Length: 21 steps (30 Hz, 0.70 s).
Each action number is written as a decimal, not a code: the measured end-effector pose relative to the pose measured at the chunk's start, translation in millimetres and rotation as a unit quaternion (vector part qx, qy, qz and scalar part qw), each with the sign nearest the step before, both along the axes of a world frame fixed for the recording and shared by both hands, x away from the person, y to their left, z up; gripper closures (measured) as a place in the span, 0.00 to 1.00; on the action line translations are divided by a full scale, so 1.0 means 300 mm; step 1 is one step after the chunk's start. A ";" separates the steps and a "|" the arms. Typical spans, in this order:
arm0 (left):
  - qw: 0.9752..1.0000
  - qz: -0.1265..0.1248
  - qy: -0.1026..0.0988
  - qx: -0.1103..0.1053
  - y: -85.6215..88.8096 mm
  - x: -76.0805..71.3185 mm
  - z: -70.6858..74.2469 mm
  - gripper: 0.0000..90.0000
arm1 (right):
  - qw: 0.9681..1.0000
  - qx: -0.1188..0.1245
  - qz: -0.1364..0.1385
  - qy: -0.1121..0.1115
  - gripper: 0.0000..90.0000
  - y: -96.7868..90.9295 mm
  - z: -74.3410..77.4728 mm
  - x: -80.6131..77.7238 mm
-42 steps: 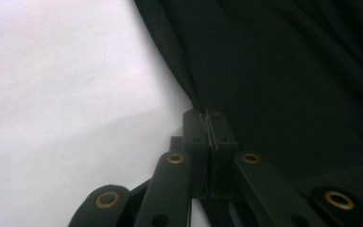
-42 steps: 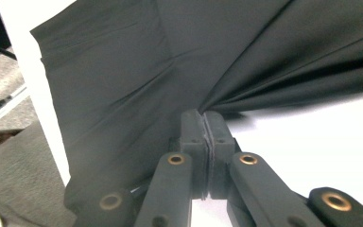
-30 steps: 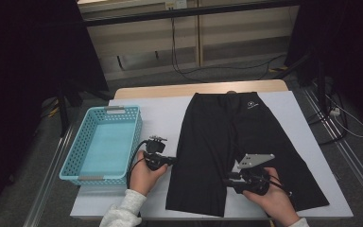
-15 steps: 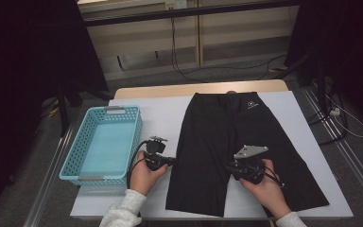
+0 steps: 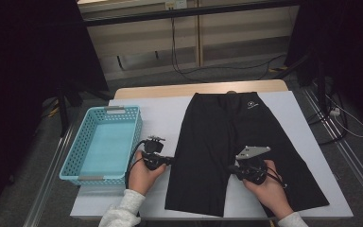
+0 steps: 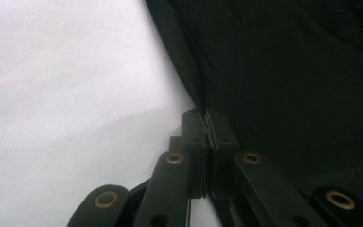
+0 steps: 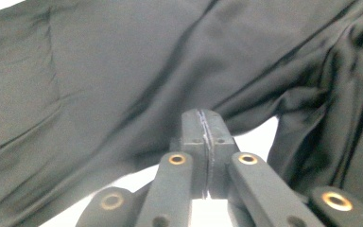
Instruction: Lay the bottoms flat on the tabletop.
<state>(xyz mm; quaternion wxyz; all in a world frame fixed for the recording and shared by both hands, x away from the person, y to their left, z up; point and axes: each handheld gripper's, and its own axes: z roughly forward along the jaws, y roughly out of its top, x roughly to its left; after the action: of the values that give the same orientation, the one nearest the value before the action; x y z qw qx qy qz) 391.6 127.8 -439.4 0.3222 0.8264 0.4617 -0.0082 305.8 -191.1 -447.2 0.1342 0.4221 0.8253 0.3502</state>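
Shorts (image 5: 236, 151) lie flat on the table (image 5: 160, 113), my left gripper (image 6: 204, 116) pinching their edge, my right gripper (image 7: 203, 116) just clamped onto the inner leg fabric.

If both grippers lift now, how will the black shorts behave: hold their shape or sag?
The black shorts will probably sag: the cloth already wrinkles around the right gripper. They look thin and flat on the table, so likely light. The left gripper pinches only the edge, so smooth fabric might slip out.
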 end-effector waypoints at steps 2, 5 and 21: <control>1.000 0.001 -0.002 0.003 0.001 -0.006 0.002 0.94 | 1.000 -0.002 -0.002 -0.016 0.92 0.003 0.009 0.002; 1.000 -0.003 -0.008 0.007 0.007 -0.023 0.004 0.84 | 0.998 -0.023 0.000 -0.053 0.86 0.008 0.028 0.001; 0.998 -0.034 -0.038 0.022 -0.004 -0.124 0.000 0.82 | 0.998 -0.007 -0.023 -0.064 0.56 0.001 0.014 0.003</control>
<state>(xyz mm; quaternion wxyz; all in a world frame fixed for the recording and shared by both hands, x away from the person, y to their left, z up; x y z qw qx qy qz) 354.3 126.6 -439.3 0.3211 0.8482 0.4206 0.0227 306.5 -190.7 -443.1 0.1979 0.4167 0.8075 0.3677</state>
